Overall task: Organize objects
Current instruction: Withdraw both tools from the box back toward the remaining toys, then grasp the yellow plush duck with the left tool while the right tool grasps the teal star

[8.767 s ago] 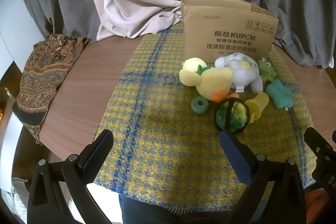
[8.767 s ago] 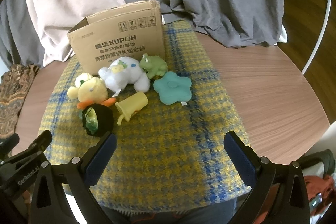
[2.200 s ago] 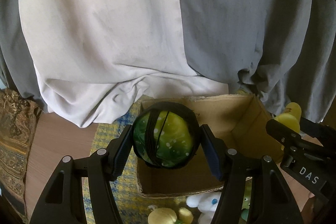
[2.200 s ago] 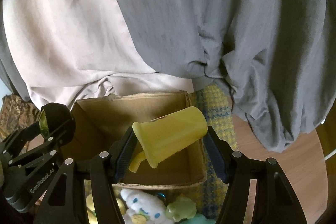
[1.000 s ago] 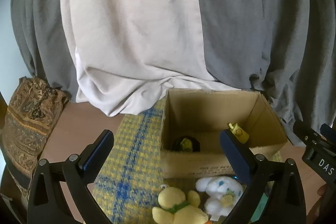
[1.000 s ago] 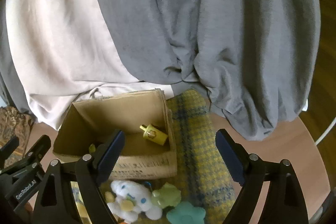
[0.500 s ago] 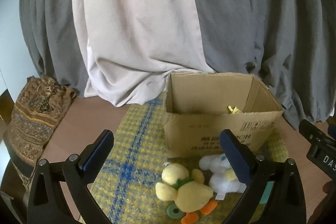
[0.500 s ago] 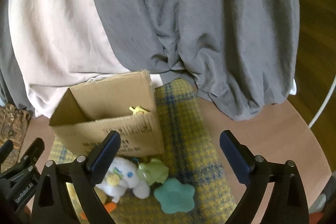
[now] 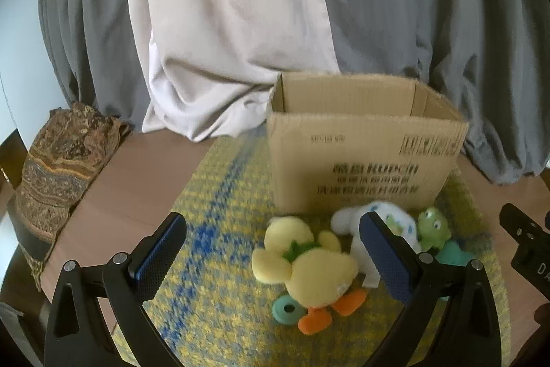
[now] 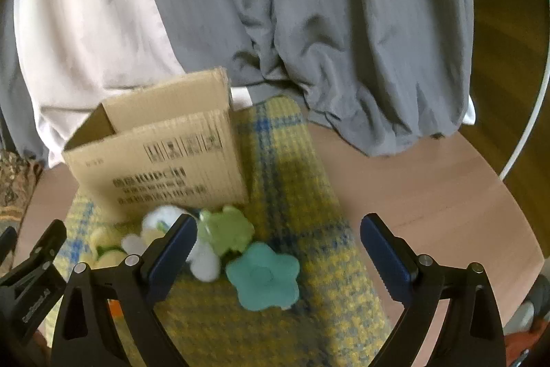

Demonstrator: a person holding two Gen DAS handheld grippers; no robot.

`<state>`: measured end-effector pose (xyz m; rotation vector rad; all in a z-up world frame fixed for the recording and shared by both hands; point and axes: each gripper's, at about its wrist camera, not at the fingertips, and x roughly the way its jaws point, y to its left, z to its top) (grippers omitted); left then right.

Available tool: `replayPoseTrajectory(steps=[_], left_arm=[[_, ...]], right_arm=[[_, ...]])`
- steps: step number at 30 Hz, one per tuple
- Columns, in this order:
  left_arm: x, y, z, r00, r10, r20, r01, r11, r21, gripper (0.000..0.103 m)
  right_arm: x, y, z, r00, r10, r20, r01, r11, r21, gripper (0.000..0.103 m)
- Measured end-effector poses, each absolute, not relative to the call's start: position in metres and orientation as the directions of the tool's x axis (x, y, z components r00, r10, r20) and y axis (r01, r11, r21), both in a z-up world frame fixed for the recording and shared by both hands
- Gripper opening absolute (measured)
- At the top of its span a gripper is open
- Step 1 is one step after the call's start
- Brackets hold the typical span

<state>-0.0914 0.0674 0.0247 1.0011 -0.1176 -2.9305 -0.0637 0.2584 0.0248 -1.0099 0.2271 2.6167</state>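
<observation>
An open cardboard box (image 9: 364, 157) stands at the back of the yellow-blue plaid mat (image 9: 220, 195); its inside is hidden from here. In front of it lie a yellow plush duck (image 9: 309, 267), a white plush (image 9: 378, 212), a green frog (image 9: 431, 227), a teal star toy (image 10: 263, 276) and a small teal ring (image 9: 287, 310). My left gripper (image 9: 273, 255) is open and empty, low over the mat near the duck. My right gripper (image 10: 278, 253) is open and empty above the star and frog (image 10: 225, 231).
The mat lies on a round wooden table (image 10: 429, 195). A patterned brown cloth (image 9: 58, 160) hangs over the table's left edge. Grey and white draped fabric (image 9: 240, 23) hangs right behind the box.
Both grippers let go of the green ball and yellow cup into the box, then drew back and down toward the toys in front of the box.
</observation>
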Motion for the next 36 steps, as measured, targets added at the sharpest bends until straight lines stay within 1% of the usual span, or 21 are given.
replayPoseTrajectory(steps=[7,14,27,33,36], left_arm=[[-0.083,0.074,-0.001,-0.782,-0.076,-0.619,0.009,-0.994,0.11,0.103],[-0.081,0.075,-0.018,-0.768,-0.063,-0.637,-0.001,-0.995,0.099,0.103],[-0.086,0.085,-0.04,-0.738,-0.018,-0.675,-0.051,-0.995,0.082,0.102],[-0.09,0.089,-0.044,-0.733,-0.01,-0.681,-0.066,-0.994,0.085,0.1],[-0.094,0.093,-0.05,-0.721,-0.007,-0.693,-0.075,-0.993,0.088,0.096]], right_arm=[[-0.06,0.264,0.0,-0.671,0.242,-0.701,-0.358,-0.933,0.02,0.096],[-0.059,0.265,-0.024,-0.648,0.225,-0.728,-0.347,-0.938,0.019,0.096],[-0.064,0.271,-0.042,-0.624,0.203,-0.755,-0.339,-0.94,0.028,0.096],[-0.068,0.272,-0.048,-0.612,0.198,-0.766,-0.334,-0.942,0.023,0.096],[-0.071,0.273,-0.052,-0.599,0.191,-0.777,-0.327,-0.945,0.02,0.096]])
